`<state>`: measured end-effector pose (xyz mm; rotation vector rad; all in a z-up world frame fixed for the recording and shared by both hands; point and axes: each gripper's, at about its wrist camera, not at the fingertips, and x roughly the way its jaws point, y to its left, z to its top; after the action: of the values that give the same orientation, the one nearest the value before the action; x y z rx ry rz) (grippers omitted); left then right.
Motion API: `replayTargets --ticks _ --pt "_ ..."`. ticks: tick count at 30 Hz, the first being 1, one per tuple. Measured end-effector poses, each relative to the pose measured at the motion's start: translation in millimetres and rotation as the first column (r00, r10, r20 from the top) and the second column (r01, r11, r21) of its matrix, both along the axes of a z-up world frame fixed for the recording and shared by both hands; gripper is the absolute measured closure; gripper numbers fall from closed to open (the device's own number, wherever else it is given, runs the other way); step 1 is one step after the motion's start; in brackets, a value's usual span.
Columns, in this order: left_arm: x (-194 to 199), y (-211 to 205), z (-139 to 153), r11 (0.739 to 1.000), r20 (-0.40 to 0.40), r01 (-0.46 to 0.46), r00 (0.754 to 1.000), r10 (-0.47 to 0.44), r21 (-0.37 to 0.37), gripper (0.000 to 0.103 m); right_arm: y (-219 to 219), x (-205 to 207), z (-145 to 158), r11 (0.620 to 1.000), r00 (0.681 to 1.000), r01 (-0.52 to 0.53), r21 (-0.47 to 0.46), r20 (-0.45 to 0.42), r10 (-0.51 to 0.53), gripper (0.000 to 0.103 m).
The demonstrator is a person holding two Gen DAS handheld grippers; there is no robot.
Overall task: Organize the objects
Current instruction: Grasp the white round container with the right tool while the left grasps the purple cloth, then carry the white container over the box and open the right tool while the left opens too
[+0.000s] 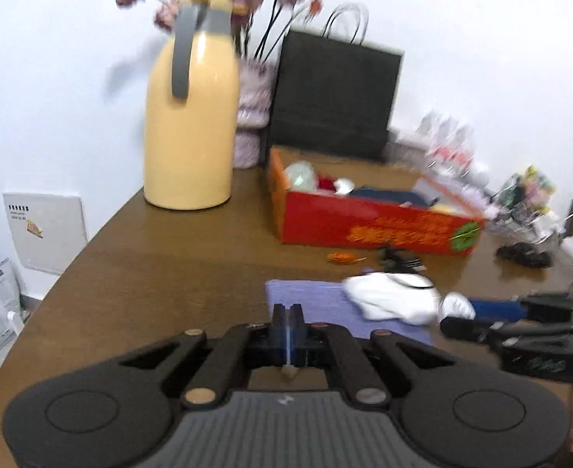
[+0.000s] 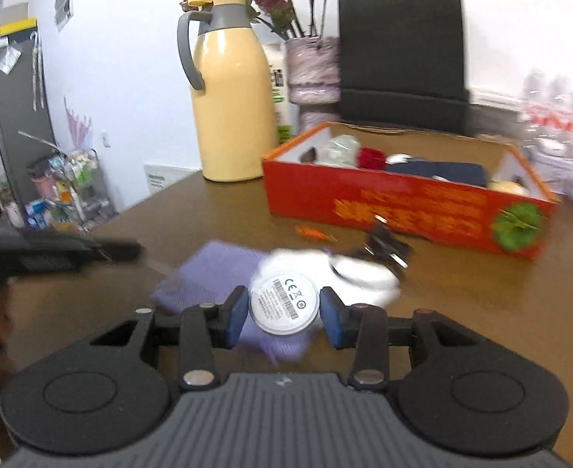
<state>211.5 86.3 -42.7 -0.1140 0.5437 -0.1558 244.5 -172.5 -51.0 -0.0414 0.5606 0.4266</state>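
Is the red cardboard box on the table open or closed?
Open: the red cardboard box has no lid on, and several items show inside.

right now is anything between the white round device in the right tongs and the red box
Nothing tall: only a small orange item and a black clip lie on the table between the white round device and the red box.
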Motion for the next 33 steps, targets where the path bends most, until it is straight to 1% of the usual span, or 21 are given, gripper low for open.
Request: replayTargets --ticks 1,3,7,10,13,15,19,22,24,25,27,28,29,31,33 --pt "-13 -2 4 1.000 0.009 0.013 1.000 -0.012 -0.012 0.103 -4 -11 0 1.000 1.000 0.014 -0.024 0.002 -0.014 0.062" --pt "-32 -6 11 1.000 0.019 0.008 1.000 -0.008 -0.009 0.103 -13 -32 1 0.998 1.000 0.030 -0.052 0.005 -0.030 0.062" --pt "-58 -19 20 0.999 0.021 0.049 0.999 -0.048 -0.014 0.103 -30 -70 4 0.998 0.998 0.059 -0.019 0.006 -0.059 0.062" --pt "-69 -28 23 0.998 0.034 0.060 0.998 -0.059 -0.009 0.103 -41 -88 6 0.996 0.996 0.085 -0.014 0.016 -0.085 0.062" --pt "-74 -35 28 0.995 0.051 0.097 0.994 -0.095 -0.028 0.103 -49 -99 7 0.995 0.995 0.102 -0.005 0.019 -0.102 0.062" --pt "-74 -38 29 0.994 0.053 0.105 0.993 -0.103 -0.039 0.103 -54 -105 7 0.993 0.993 0.114 -0.003 0.023 -0.114 0.062" --pt "-66 -40 35 0.991 0.063 0.127 0.990 -0.125 -0.042 0.103 -62 -108 9 0.992 0.991 0.127 0.018 0.031 -0.127 0.062" --pt "-45 -42 48 0.985 0.088 0.168 0.983 -0.164 -0.036 0.103 -69 -99 15 0.992 0.991 0.123 0.022 0.055 -0.124 0.062" --pt "-23 -44 59 0.981 0.109 0.190 0.976 -0.187 -0.023 0.103 -74 -85 22 0.993 0.989 0.119 0.015 0.092 -0.120 0.062" --pt "-7 -45 67 0.977 0.126 0.215 0.969 -0.212 -0.011 0.103 -77 -75 27 0.993 0.987 0.118 0.003 0.107 -0.117 0.062" --pt "23 -48 80 0.971 0.156 0.239 0.959 -0.237 0.007 0.103 -83 -49 39 0.993 0.984 0.117 -0.021 0.136 -0.113 0.062" --pt "43 -50 86 0.966 0.172 0.258 0.950 -0.259 0.028 0.103 -87 -33 46 0.994 0.984 0.112 -0.020 0.143 -0.108 0.062" --pt "62 -53 92 0.965 0.183 0.259 0.947 -0.262 0.041 0.103 -91 -17 53 0.994 0.984 0.104 -0.017 0.148 -0.100 0.062" --pt "107 -63 103 0.964 0.171 0.260 0.948 -0.267 0.064 0.103 -99 22 66 0.995 0.985 0.091 -0.026 0.151 -0.087 0.062" --pt "151 -75 108 0.961 0.149 0.265 0.950 -0.275 0.084 0.103 -107 70 77 0.996 0.986 0.085 -0.040 0.148 -0.079 0.062"
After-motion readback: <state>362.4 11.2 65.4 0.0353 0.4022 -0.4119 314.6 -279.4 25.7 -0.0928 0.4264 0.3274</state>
